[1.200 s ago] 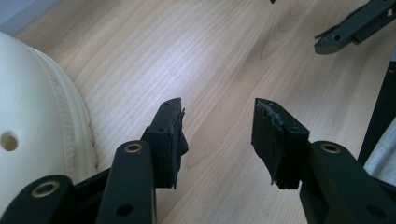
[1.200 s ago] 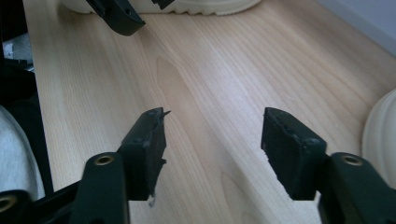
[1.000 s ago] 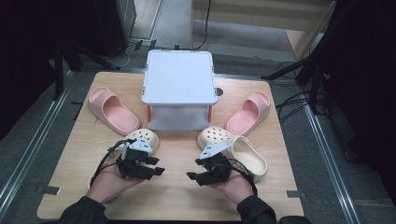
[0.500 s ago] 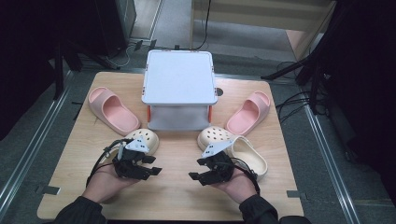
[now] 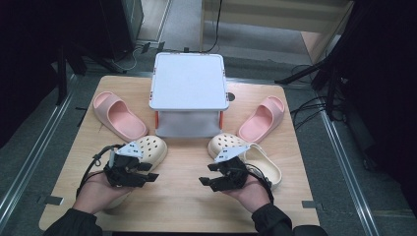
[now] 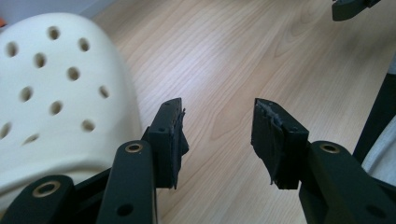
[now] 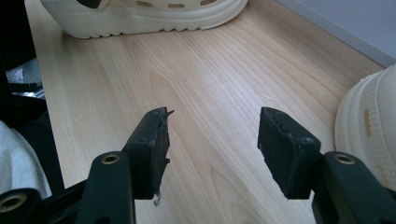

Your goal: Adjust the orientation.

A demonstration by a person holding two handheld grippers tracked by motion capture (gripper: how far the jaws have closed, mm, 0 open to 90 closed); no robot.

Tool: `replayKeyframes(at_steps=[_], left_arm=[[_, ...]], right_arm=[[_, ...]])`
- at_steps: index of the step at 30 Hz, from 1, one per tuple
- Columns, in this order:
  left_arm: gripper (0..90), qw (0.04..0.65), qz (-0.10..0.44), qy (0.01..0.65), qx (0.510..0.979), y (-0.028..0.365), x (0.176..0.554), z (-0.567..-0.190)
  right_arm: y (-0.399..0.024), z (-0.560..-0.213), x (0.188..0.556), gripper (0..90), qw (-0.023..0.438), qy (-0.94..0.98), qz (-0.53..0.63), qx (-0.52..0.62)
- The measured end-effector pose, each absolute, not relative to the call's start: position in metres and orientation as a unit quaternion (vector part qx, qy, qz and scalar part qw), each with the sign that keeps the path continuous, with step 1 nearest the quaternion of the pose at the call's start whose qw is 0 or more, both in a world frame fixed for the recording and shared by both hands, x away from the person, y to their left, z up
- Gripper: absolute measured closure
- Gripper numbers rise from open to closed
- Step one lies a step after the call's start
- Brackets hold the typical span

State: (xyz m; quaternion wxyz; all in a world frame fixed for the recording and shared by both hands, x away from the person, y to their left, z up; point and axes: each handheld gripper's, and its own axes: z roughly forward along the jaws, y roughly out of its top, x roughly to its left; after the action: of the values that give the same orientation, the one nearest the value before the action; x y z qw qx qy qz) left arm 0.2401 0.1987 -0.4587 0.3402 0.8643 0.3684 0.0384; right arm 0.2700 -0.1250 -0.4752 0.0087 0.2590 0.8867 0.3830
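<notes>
Here my left gripper (image 5: 147, 172) hovered over the pale wooden table (image 5: 182, 196), just beside the cream perforated foam clog (image 5: 147, 150) near the table's left front. Its jaws had just been closing a little, yet they were spread with nothing but bare wood between them. In the left gripper view that clog (image 6: 56, 102) bulged right against the outer side of one jaw. My right gripper (image 5: 210, 174) sat near the second cream perforated clog (image 5: 246, 157), jaws likewise spread and holding nothing, having just narrowed slightly. Behind both stood a white two-tier plastic rack (image 5: 188, 93), with a pink foam slide sandal (image 5: 119, 115) at its left and another (image 5: 261, 118) at its right.
</notes>
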Motion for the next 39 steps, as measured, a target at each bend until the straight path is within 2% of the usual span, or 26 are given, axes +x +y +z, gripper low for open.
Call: replayKeyframes(at_steps=[17,27,33,39], left_arm=[[54.5,0.34,0.051,0.405,0.847,0.232,0.22,-0.448],[55.7,0.306,0.039,0.442,0.842,0.228,0.233,-0.474],[72.4,0.296,0.054,0.45,0.841,0.222,0.243,-0.481],[77.4,0.29,0.089,0.46,0.835,0.222,0.238,-0.474]], right_arm=[[-0.121,-0.476,0.278,44.6,0.0,0.888,0.378,0.26],[-0.119,-0.478,0.278,44.5,-0.003,0.891,0.371,0.262],[-0.117,-0.479,0.277,44.5,-0.001,0.893,0.369,0.259],[-0.117,-0.479,0.277,45.7,-0.002,0.892,0.371,0.256]])
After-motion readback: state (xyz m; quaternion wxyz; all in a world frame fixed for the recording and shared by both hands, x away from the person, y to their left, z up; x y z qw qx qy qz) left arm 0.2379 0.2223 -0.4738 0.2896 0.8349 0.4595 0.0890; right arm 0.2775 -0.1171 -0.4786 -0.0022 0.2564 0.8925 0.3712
